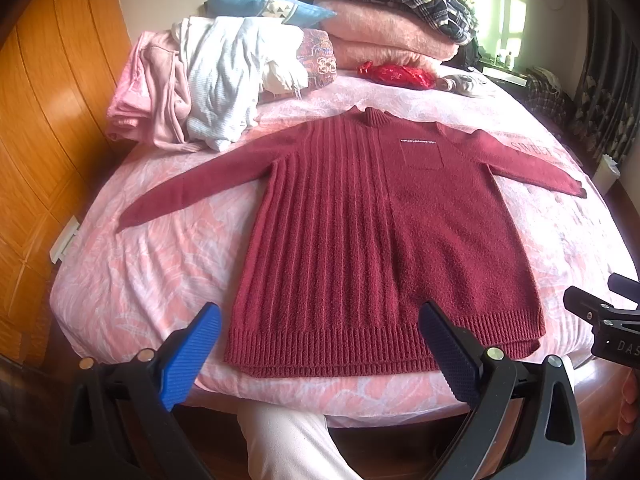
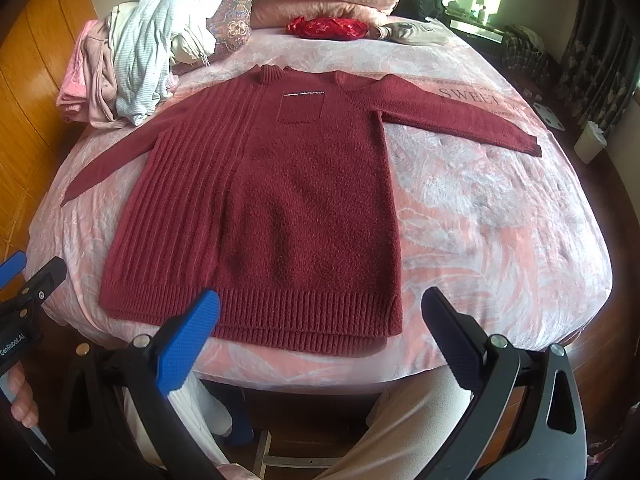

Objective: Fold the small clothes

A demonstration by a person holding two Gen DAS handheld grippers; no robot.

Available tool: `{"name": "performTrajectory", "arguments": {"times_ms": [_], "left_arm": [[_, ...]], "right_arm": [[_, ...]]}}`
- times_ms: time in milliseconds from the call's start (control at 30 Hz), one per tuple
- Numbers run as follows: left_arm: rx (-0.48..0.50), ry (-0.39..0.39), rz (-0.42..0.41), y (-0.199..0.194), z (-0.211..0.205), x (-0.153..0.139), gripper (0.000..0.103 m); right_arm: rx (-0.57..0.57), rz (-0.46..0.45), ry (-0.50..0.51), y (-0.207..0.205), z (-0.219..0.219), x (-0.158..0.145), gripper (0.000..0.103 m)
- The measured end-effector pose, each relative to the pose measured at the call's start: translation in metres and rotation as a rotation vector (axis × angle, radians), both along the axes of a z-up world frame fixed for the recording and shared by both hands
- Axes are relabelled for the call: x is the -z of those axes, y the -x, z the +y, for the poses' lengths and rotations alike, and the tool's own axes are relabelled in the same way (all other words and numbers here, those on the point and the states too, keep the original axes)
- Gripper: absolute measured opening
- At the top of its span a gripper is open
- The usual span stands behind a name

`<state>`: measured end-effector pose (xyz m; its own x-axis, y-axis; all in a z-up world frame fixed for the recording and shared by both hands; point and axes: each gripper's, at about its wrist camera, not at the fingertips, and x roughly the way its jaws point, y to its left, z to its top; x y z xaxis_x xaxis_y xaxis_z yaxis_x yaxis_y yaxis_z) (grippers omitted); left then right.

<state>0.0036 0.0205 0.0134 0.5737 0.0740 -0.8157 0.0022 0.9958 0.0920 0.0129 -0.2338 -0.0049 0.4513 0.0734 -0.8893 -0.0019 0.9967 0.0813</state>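
A dark red knit sweater (image 1: 380, 232) (image 2: 272, 208) lies flat and face up on the pink bed cover, both sleeves spread out sideways, collar at the far end, ribbed hem toward me. My left gripper (image 1: 320, 316) hovers open just above the hem at the bed's near edge, nothing between its blue and dark pads. My right gripper (image 2: 320, 300) is likewise open over the hem's right part, holding nothing. The right gripper's body (image 1: 600, 320) shows at the right edge of the left wrist view.
A heap of pink and white clothes (image 1: 200, 84) (image 2: 132, 68) sits at the far left of the bed (image 2: 500, 220). Folded pink blankets (image 1: 384, 40), a blue pillow (image 1: 264, 6) and a red shiny pouch (image 1: 396, 74) lie at the head. An orange wooden wall (image 1: 44, 120) runs along the left. A person's legs (image 2: 408, 428) are below.
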Motion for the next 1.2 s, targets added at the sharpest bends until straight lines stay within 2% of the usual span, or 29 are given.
{"name": "performTrajectory", "arguments": {"times_ms": [367, 533, 700, 900, 1000, 1133, 1200], "left_arm": [[0.002, -0.005, 0.019, -0.011, -0.006, 0.012, 0.099], [0.003, -0.006, 0.057, -0.034, -0.014, 0.027, 0.099], [0.016, -0.015, 0.07, -0.087, -0.04, 0.034, 0.099], [0.0, 0.004, 0.034, -0.174, -0.09, 0.037, 0.099], [0.007, 0.025, 0.03, -0.226, -0.127, 0.045, 0.099], [0.005, 0.069, 0.023, -0.291, -0.176, 0.061, 0.099], [0.009, 0.068, 0.036, -0.315, -0.198, 0.071, 0.099]], "right_arm": [[-0.003, 0.01, -0.002, -0.01, -0.002, 0.009, 0.1], [0.022, 0.022, -0.007, -0.028, -0.031, 0.019, 0.1], [0.129, 0.033, -0.029, -0.064, -0.114, 0.029, 0.1], [0.313, 0.019, 0.044, -0.143, -0.266, 0.031, 0.1], [0.345, 0.041, 0.041, -0.184, -0.327, 0.047, 0.1], [0.401, 0.105, -0.017, -0.241, -0.404, 0.088, 0.1], [0.41, 0.156, -0.04, -0.264, -0.427, 0.113, 0.1]]}}
